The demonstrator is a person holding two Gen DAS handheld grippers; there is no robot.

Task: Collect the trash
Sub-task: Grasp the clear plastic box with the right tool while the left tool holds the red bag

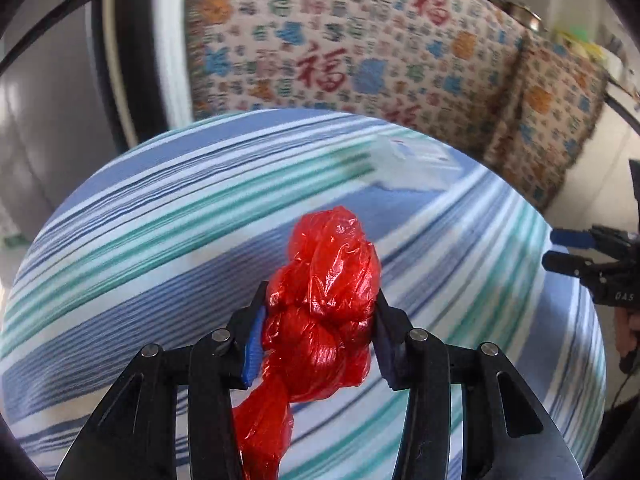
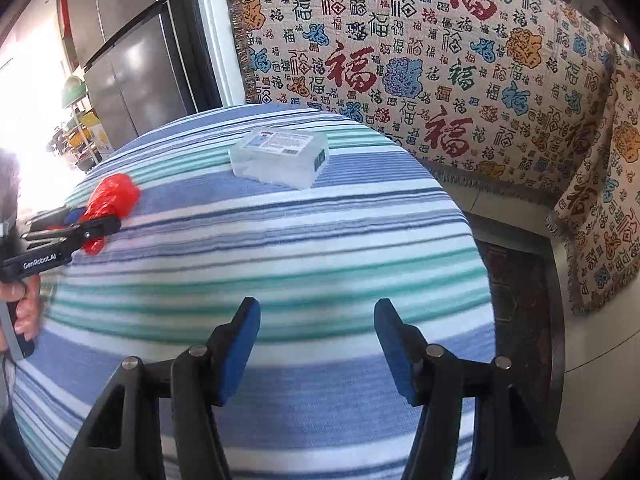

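Beyond the left tongs (image 1: 318, 334) gripping a red bag (image 1: 324, 300), only the right view shows a clear box (image 2: 280, 156).

"GenRobot.AI" on left hand-held gripper (image 2: 102, 220); 福 on blanket (image 2: 440, 60).

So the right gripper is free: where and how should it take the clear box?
Grip the clear box across its short sides, coming from above: it lies flat on the striped cloth with space all round, and the right gripper stands open.

The red bag (image 1: 324, 308) is thin, glossy, crinkled plastic. Striped woven cloth (image 2: 280, 248) covers the worktop. The box (image 2: 280, 156) is clear, frosted plastic. The patterned throw (image 2: 440, 60) is coarse, fringed weave.
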